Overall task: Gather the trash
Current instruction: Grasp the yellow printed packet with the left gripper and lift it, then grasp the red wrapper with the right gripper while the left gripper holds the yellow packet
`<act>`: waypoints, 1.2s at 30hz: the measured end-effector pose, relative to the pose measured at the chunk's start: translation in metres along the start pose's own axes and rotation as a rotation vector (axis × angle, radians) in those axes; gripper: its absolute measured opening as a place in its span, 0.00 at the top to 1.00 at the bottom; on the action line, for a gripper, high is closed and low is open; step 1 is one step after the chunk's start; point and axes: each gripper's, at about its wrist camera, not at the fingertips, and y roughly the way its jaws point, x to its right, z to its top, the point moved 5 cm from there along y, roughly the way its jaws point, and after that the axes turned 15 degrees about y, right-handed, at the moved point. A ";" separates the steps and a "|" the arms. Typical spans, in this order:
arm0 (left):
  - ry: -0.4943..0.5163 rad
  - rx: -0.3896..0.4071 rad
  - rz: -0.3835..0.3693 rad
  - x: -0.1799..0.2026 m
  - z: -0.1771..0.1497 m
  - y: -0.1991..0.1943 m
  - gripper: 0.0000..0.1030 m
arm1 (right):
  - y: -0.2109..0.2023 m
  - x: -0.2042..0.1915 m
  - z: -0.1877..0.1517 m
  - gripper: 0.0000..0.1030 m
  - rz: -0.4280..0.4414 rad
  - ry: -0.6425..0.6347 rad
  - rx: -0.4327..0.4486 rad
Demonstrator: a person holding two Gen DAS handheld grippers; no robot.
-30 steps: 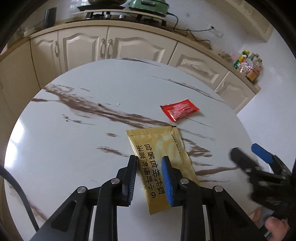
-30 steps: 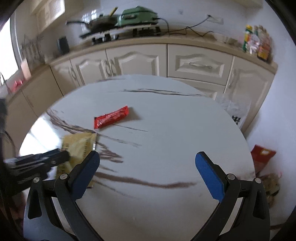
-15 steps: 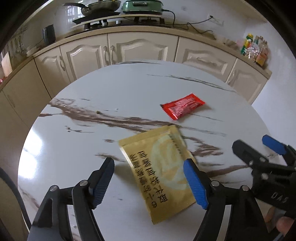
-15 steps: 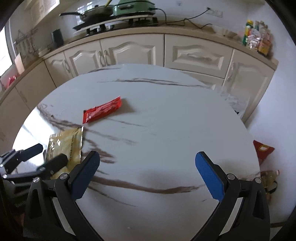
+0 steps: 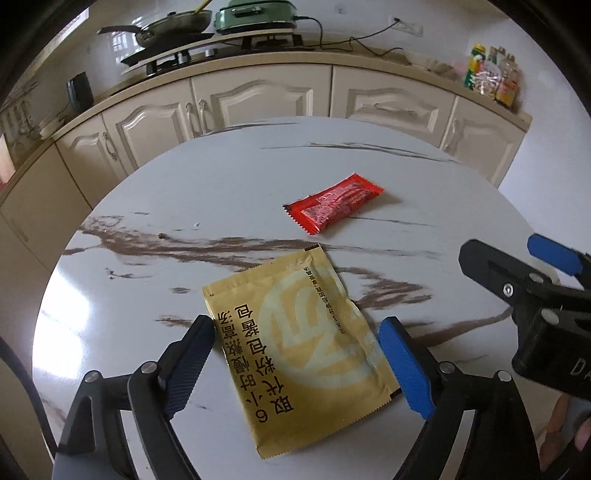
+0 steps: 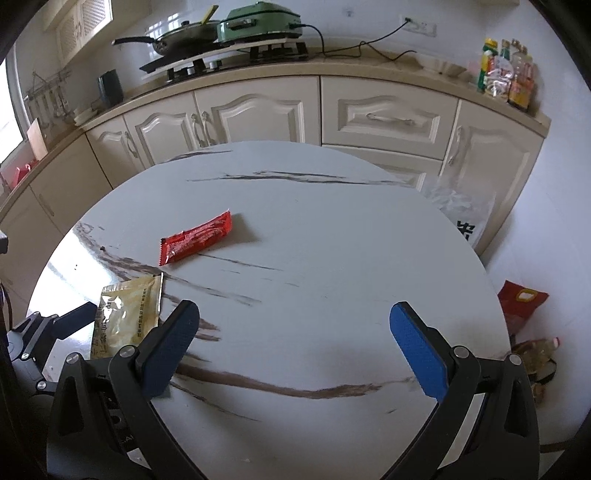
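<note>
1. Two bits of trash are lying on the round table (image 5: 147, 206): one gold packet (image 5: 299, 347) near the front, one red packet (image 5: 334, 203) a bit further back.
2. Left gripper (image 5: 299, 363) is opening its jaws, gold packet sitting flat between them, pads not pressing on it.
3. Right gripper (image 6: 295, 347) is hanging wide over bare tabletop, gripping nothing.
4. Behind: cabinets (image 6: 258, 110), one pan (image 6: 184, 35), one green cooker (image 6: 258, 18).

The left gripper (image 5: 297, 356) tilts downward with its jaws opening, the pads pressing on nothing. The right gripper (image 6: 295, 343) tilts downward too, jaws spread wide and empty.
</note>
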 end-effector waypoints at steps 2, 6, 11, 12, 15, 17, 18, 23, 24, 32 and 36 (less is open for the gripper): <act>0.011 0.008 -0.004 -0.003 0.000 -0.002 0.33 | -0.001 0.000 0.000 0.00 0.005 0.001 -0.001; 0.016 0.021 -0.018 -0.009 -0.004 -0.008 0.38 | 0.000 -0.003 -0.001 0.00 0.006 -0.003 -0.007; 0.014 0.032 -0.032 -0.021 -0.013 -0.012 0.41 | 0.003 -0.011 -0.003 0.00 0.008 -0.010 -0.020; 0.009 0.032 -0.029 -0.026 -0.016 -0.014 0.41 | 0.005 -0.015 -0.004 0.00 0.006 -0.019 -0.023; -0.019 0.031 -0.044 -0.037 -0.024 -0.021 0.42 | 0.010 -0.029 -0.004 0.00 0.016 -0.027 -0.031; -0.045 0.032 -0.060 -0.048 -0.031 -0.026 0.42 | 0.014 -0.044 -0.002 0.00 0.016 -0.041 -0.027; -0.059 0.038 -0.077 -0.055 -0.035 -0.030 0.42 | 0.017 -0.052 -0.002 0.00 0.019 -0.051 -0.026; -0.087 0.086 -0.058 -0.084 -0.044 -0.056 0.42 | 0.045 -0.098 0.003 0.00 0.049 -0.047 -0.068; -0.084 0.087 -0.059 -0.088 -0.046 -0.060 0.42 | 0.050 -0.104 0.004 0.00 0.046 -0.042 -0.071; -0.131 0.090 -0.063 -0.123 -0.071 -0.071 0.42 | 0.085 -0.118 0.005 0.21 -0.050 -0.041 -0.094; -0.137 0.100 -0.076 -0.130 -0.075 -0.077 0.42 | 0.079 -0.111 0.010 0.46 -0.044 -0.035 -0.075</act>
